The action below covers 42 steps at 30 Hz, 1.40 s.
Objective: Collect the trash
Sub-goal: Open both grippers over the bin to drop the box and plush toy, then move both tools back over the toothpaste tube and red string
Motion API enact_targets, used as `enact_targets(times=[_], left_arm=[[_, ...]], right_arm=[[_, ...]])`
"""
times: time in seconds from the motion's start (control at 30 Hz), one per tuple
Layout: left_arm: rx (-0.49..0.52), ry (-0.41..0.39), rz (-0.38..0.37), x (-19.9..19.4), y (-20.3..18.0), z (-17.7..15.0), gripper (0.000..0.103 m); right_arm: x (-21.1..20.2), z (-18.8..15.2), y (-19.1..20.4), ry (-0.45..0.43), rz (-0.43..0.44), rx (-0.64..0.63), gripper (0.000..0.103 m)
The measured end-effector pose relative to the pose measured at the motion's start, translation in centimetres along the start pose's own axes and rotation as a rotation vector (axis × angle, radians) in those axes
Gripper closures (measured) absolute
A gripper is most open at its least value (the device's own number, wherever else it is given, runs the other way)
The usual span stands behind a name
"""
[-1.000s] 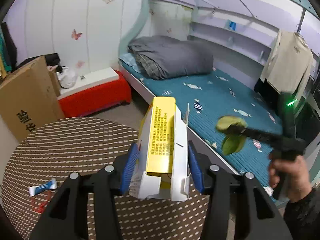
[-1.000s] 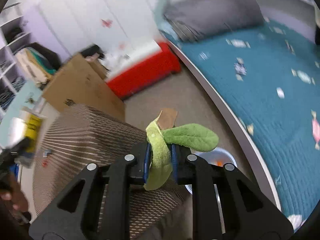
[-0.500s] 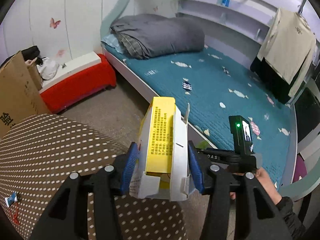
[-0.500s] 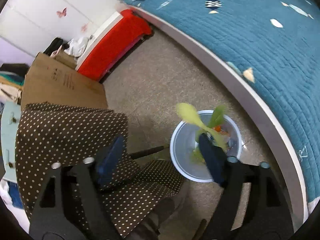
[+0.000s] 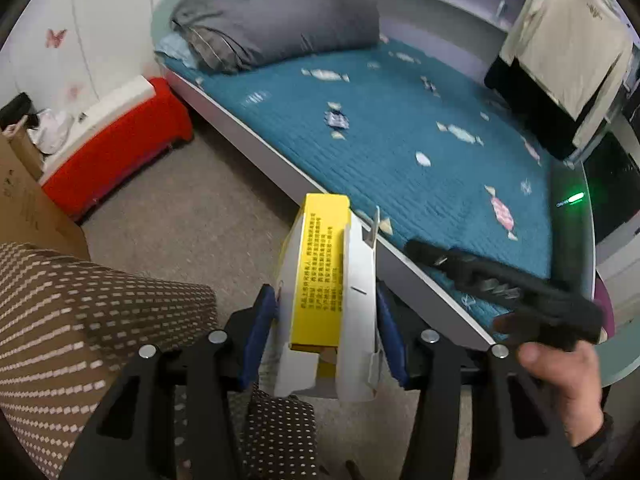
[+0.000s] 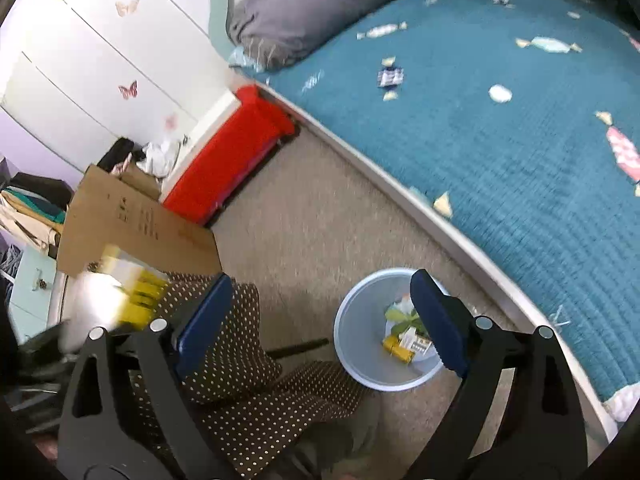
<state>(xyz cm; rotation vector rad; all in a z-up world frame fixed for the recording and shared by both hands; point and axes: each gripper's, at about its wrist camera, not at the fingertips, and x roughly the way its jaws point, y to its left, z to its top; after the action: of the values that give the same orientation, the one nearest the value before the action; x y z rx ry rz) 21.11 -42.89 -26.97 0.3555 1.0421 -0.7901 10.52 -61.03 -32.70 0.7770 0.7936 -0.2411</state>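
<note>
- The carton (image 5: 332, 292) shows in the right wrist view only as a bright yellow-white smear.
- The right gripper (image 5: 424, 250) is motion-blurred in the left wrist view, its jaws unreadable there.
- The right finger (image 6: 436, 320) covers part of the bin (image 6: 352, 320) contents.
- Print on the carton is too small to read.

I see teal quilted bed cover with candy print (image 5: 400, 148) filling right side; grey folded duvet (image 5: 280, 36) at its head. Red fabric bench with white top (image 5: 116, 140) against white wall with butterfly stickers (image 6: 127, 90). Brown cardboard box (image 6: 132, 220) just beside bench. Brown dotted tabletop cloth (image 5: 80, 320) near me. Beige carpet floor (image 6: 320, 216) between. Cream garment (image 5: 568, 40) hangs upper right.
</note>
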Motion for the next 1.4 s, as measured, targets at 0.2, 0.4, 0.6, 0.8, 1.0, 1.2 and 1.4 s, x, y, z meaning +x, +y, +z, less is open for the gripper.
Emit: enact_targets(times=[0.2,0.4,0.6,0.8,1.0,1.2,1.4], left_arm=[[0.021,0.076,0.029,3.4,-0.6,0.8,0.012],[-0.031,0.025,0.068,1.7,0.6,0.3,0.010],[-0.047,-0.044,0.075,-2.1,1.4,-0.6,0.010],[-0.056,-0.116,0.085,-6.4,2.1,-1.9,0.010],[-0.064,-0.191,0.109,-11.1,3.2,-3.4,0.010],[-0.091,-0.263,0.140,-16.0,5.6,-6.1,0.009],[-0.143,-0.313,0.158,-19.8,9.1,-9.4,0.009]], right_arm=[[-2.6,0.7,0.1,-0.066,-0.003,0.019,0.011],[-3.9,0.2,0.7,-0.089,-0.011,0.009,0.007],[-5.0,-0.8,3.0,-0.093,-0.031,-0.019,0.006],[-7.1,-1.7,6.7,-0.116,-0.006,-0.075,0.006],[-9.1,-2.4,10.8,-0.134,0.025,-0.138,0.006],[-10.1,-3.8,16.2,-0.125,0.070,-0.251,0.006],[-10.0,-5.7,22.4,-0.097,0.131,-0.371,0.006]])
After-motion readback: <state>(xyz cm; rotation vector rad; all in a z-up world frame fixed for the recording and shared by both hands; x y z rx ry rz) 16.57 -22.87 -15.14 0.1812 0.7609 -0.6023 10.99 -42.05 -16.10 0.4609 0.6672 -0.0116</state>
